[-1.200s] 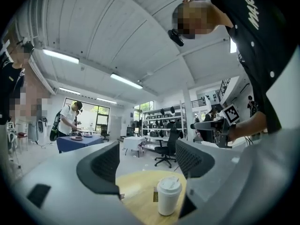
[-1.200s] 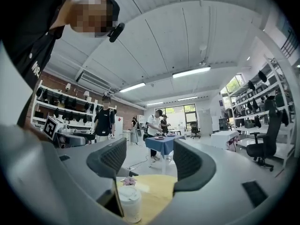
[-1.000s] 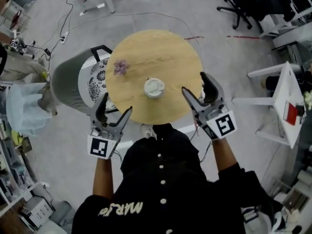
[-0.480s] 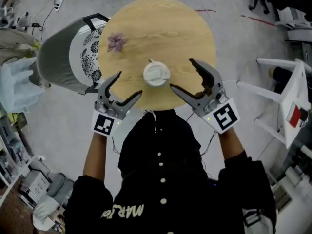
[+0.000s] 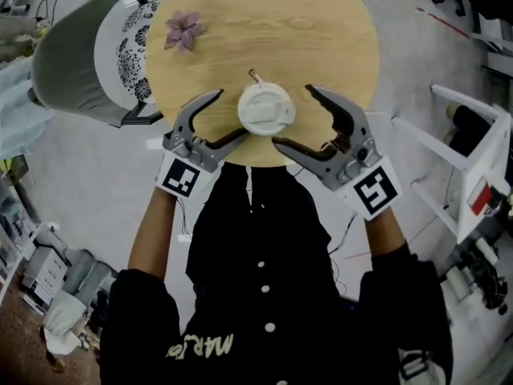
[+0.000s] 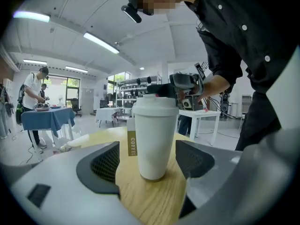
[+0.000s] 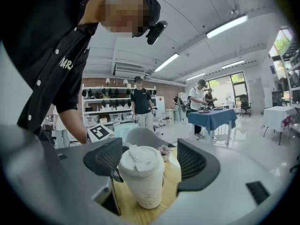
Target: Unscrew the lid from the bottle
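A white bottle shaped like a coffee cup stands upright near the front edge of the round wooden table, its white lid on top. My left gripper is open at the bottle's left side. In the left gripper view the bottle shows between the pads, which stay clear of it. My right gripper is open at the bottle's right side, and its jaws have just been opening. The bottle stands between them untouched.
A purple flower lies at the table's far left. A grey chair with a patterned cushion stands left of the table, and a white rack is on the right. People stand at tables in the background.
Both grippers have come down and in from the table's front edge, and now flank the bottle. The table fills more of the head view.
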`<state>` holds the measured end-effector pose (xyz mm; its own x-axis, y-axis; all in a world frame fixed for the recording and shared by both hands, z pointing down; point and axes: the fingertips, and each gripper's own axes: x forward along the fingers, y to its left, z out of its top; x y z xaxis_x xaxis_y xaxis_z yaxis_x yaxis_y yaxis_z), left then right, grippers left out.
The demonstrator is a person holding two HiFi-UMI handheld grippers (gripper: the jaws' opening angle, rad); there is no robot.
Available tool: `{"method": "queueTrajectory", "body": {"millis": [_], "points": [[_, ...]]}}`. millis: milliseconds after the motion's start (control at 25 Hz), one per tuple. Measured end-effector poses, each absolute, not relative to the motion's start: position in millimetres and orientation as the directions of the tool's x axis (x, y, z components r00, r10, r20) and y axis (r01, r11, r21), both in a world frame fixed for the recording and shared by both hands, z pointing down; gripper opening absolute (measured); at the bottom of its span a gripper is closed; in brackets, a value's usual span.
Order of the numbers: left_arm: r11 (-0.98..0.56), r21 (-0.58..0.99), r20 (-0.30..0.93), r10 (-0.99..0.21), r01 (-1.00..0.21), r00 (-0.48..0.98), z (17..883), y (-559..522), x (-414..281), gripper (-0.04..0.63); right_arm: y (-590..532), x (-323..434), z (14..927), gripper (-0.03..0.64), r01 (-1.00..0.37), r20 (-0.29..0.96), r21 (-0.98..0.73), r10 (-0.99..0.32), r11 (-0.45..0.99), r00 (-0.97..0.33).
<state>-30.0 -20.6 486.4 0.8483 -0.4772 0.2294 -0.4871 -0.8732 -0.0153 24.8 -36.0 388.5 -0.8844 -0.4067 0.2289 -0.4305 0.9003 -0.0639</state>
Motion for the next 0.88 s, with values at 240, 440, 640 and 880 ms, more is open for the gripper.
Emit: {"method": "queueTrajectory", "body": {"millis": [240, 440, 640, 880], "points": [[-0.889, 0.062, 0.27, -0.422, -0.453, 0.865, 529.1, -17.8, -11.7, 0.359, -33.3, 14.9, 404.6, 0.368, -0.371, 0.239, -0.075, -0.345, 0.926, -0.908], [-0.916, 0.073, 0.314, -0.354, -0.394, 0.881, 555.0, -19.9, 10.2, 0.38, -31.8, 5.1, 416.3, 0.38, -0.327, 0.256, -0.079, -0.298, 0.942, -0.92], [-0.94, 0.084, 0.361, -0.28, -0.33, 0.89, 573.3, -19.3, 24.6, 0.396, -30.0, -1.5, 425.8, 0.399, -0.276, 0.275, -0.077, -0.246, 0.958, -0.929], [-0.942, 0.057, 0.35, -0.291, -0.33, 0.891, 574.4, -30.0, 34.3, 0.386, -27.2, -9.8, 435.2, 0.414, -0.222, 0.289, -0.063, -0.195, 0.973, -0.937]]}}
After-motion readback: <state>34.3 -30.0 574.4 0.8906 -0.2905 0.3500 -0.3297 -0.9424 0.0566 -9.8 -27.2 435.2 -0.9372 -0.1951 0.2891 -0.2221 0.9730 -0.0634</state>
